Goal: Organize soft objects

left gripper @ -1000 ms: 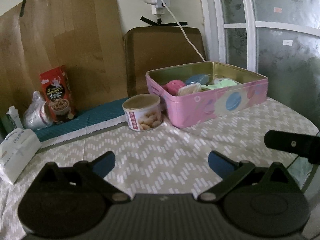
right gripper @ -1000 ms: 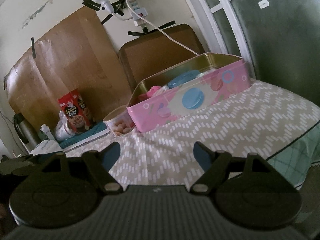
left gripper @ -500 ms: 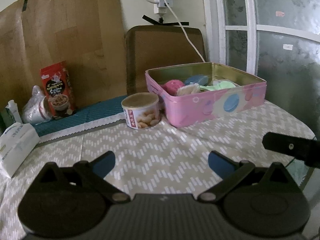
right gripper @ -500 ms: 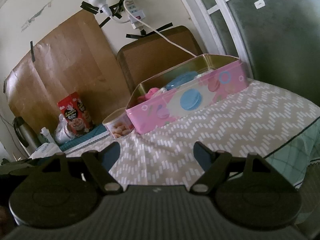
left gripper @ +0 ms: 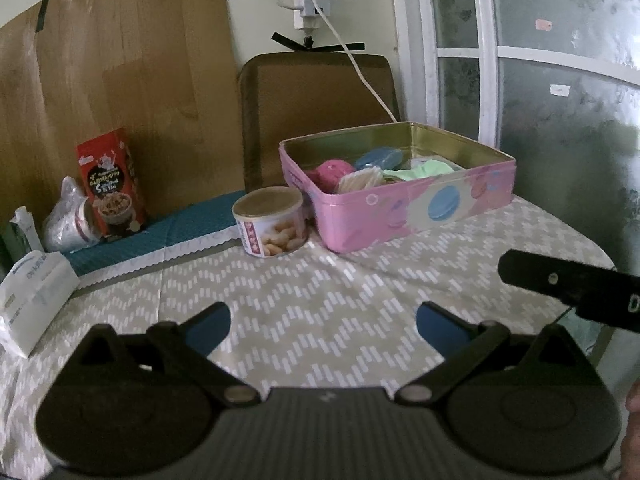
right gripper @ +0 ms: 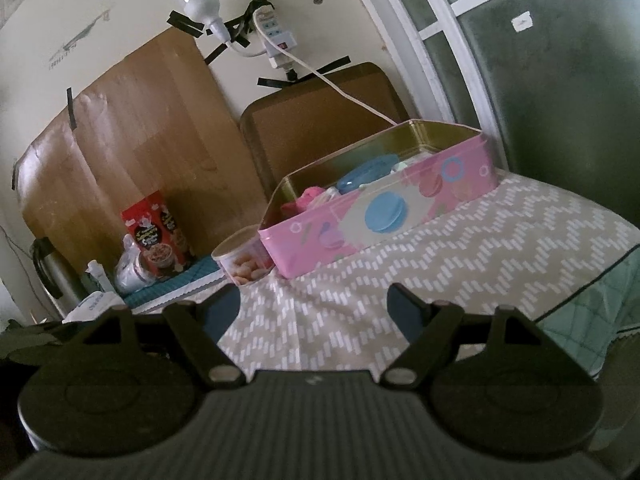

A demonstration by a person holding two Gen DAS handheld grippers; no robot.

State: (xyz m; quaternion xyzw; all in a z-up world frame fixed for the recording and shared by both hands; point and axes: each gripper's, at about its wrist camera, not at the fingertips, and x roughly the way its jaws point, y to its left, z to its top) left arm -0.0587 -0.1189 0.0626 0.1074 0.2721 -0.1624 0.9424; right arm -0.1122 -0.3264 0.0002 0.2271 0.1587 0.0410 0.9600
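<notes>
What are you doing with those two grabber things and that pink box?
Tidying soft toys. A person holds the left gripper and the right gripper, both open and empty above the table. The pink tin already holds soft things: a pink one, a blue one and a green one. Nothing is being grabbed now.

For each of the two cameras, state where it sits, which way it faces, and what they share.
Left wrist: on the left claw, open over the tablecloth, facing the pink tin; the right claw's black bar shows at right.
Right wrist: on the right claw, open, tilted, facing the same tin.
Shared: tin, snack can, red box, wall cable.
</notes>
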